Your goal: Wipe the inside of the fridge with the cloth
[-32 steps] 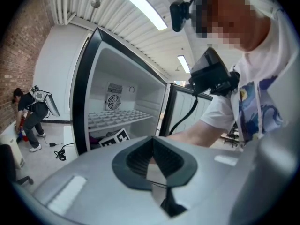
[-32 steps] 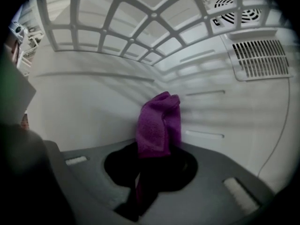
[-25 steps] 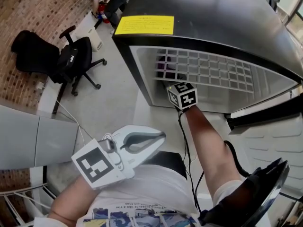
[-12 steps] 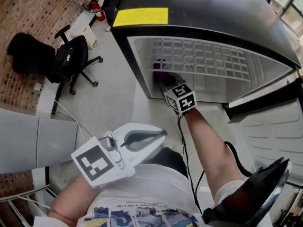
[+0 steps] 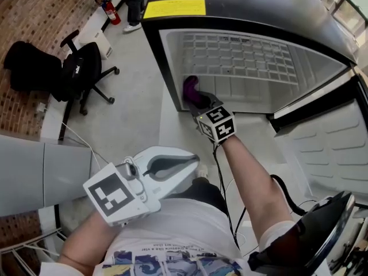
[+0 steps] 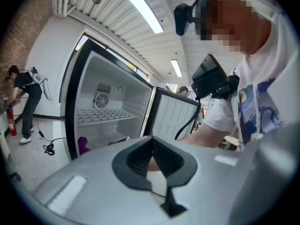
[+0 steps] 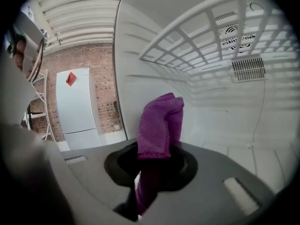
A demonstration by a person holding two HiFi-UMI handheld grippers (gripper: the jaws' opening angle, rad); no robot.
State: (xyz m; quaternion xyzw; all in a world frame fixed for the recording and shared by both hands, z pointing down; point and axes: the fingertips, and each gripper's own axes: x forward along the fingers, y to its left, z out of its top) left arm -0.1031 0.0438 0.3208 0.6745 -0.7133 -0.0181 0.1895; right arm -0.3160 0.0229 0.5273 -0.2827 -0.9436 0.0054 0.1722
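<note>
A black fridge (image 5: 241, 4) stands open with a white inside and a wire shelf (image 5: 241, 56). My right gripper (image 5: 198, 101) is shut on a purple cloth (image 5: 191, 91) at the lower left corner of the fridge opening. In the right gripper view the cloth (image 7: 159, 125) sticks up from the closed jaws, next to the fridge's left inner wall (image 7: 140, 60), below the wire shelf (image 7: 206, 36). My left gripper (image 5: 187, 164) hangs shut and empty near my chest, away from the fridge. In the left gripper view the open fridge (image 6: 101, 111) and the cloth (image 6: 83, 144) lie ahead.
The fridge door (image 5: 328, 148) stands open at the right. A black office chair (image 5: 80, 73) and a red fire extinguisher (image 5: 112, 10) are on the floor at the left. A person (image 6: 26, 97) bends down beside the extinguisher. A grey cabinet (image 5: 34, 171) stands at my left.
My right gripper has pulled the purple cloth back and down toward the front left corner of the fridge. The head view has tipped to show more of the inside. The left gripper has barely moved.
</note>
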